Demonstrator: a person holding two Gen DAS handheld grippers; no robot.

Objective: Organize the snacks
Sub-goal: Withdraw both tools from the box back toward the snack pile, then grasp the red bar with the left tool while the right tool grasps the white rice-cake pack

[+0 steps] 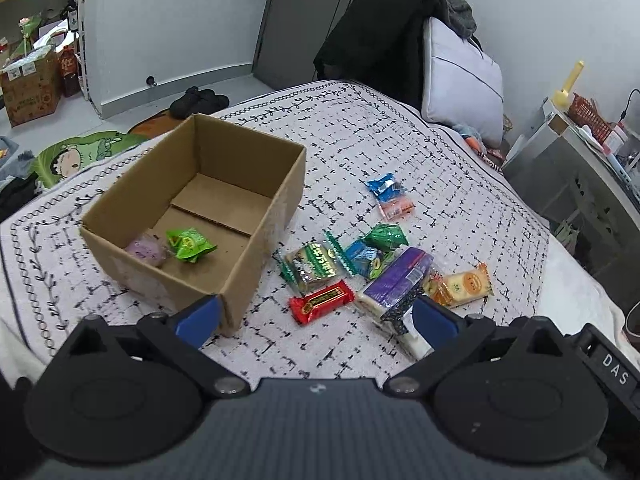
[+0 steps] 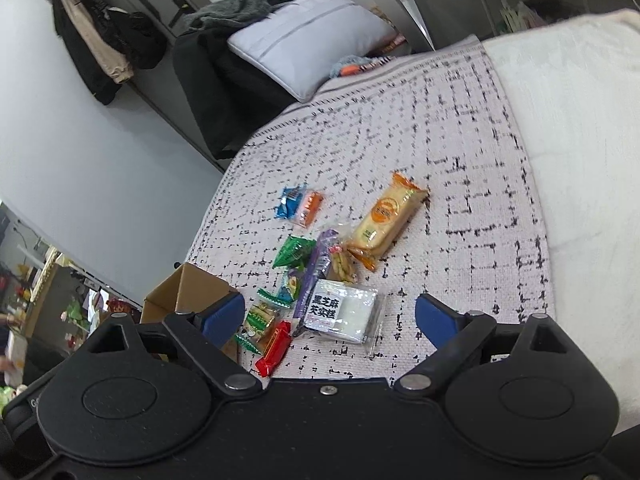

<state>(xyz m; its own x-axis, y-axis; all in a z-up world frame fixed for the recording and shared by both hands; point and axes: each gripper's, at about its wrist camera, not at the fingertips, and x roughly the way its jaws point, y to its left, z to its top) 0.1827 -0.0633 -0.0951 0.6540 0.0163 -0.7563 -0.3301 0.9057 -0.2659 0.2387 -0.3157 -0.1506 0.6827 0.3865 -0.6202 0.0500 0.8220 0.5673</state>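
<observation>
With two snacks already in the box and the rest strewn on the bed, both tools, left and right, hang spread and empty, so next comes closing on a packet, likely the red bar.

Even soft indoor light, faint shadows; fisheye bending edges; right view perhaps motion-blurred.

A patterned bedspread carries a cardboard box, scattered snack packets and a pillow.
</observation>
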